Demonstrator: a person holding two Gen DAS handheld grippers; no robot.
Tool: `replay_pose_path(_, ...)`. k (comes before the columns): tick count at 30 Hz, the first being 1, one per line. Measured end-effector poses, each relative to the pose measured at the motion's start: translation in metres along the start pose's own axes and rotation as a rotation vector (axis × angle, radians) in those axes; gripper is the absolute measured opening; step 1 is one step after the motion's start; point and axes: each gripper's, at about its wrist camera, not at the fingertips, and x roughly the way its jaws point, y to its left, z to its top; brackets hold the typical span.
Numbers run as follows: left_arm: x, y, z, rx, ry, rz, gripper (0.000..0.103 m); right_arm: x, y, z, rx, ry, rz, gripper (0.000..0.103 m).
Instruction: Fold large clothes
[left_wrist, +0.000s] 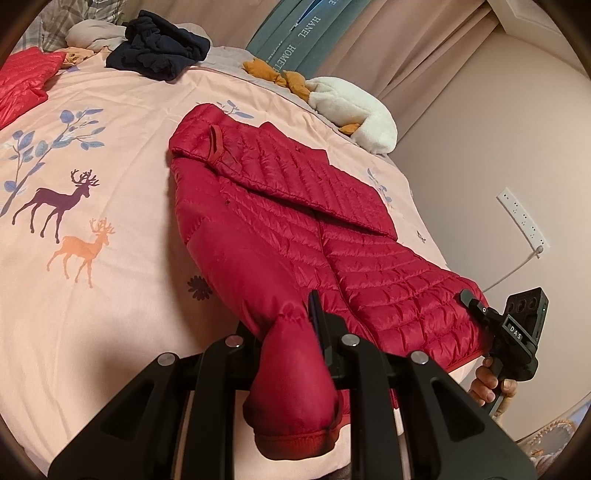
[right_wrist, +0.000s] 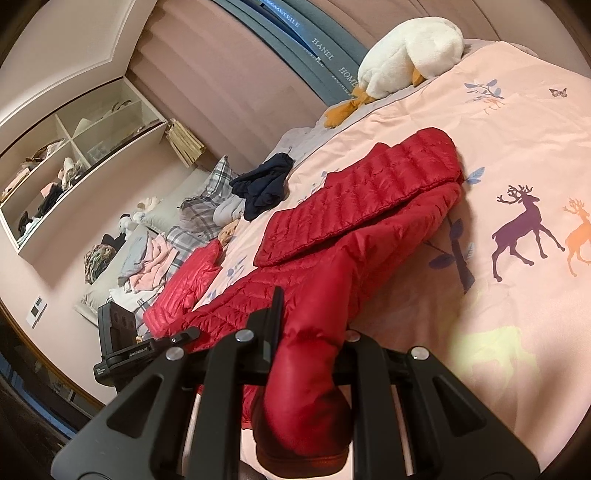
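Left claw (left_wrist: 295, 332) pinched closed on a red jacket cuff (left_wrist: 291, 387), angled downward; right claw (right_wrist: 310, 332) likewise clamped on the other cuff (right_wrist: 306, 398); bare fingers (left_wrist: 487, 384) wrap the right handle.

Warm dim indoor light, soft shadows — strong fisheye bending, dark vignette at corners, edges slightly blurred.

On a pink deer-print bedspread (left_wrist: 92, 295): a white plush duck (right_wrist: 410, 51) near the grey headboard (left_wrist: 295, 40), a crumpled navy garment (left_wrist: 159, 48); wall shelves (right_wrist: 74, 155) beyond.
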Motion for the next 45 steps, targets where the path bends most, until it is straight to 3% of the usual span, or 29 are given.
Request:
replay_pose_path(16,-0.015,-0.006,0.007,0.014,-0.036,-0.033,0.018,-0.013,0.020,0.006,-0.062,0.004,0.028,0.014)
replay_pose_path(31,-0.046,-0.008,0.014,0.047,-0.097,-0.061,0.018,-0.038,0.036,0.016,-0.113,-0.043,0.131,0.014)
replay_pose_path(45,-0.065,-0.006,0.019,0.038,-0.132,-0.153,0.018,-0.051,0.039,0.030,-0.108,-0.093,0.170,0.014)
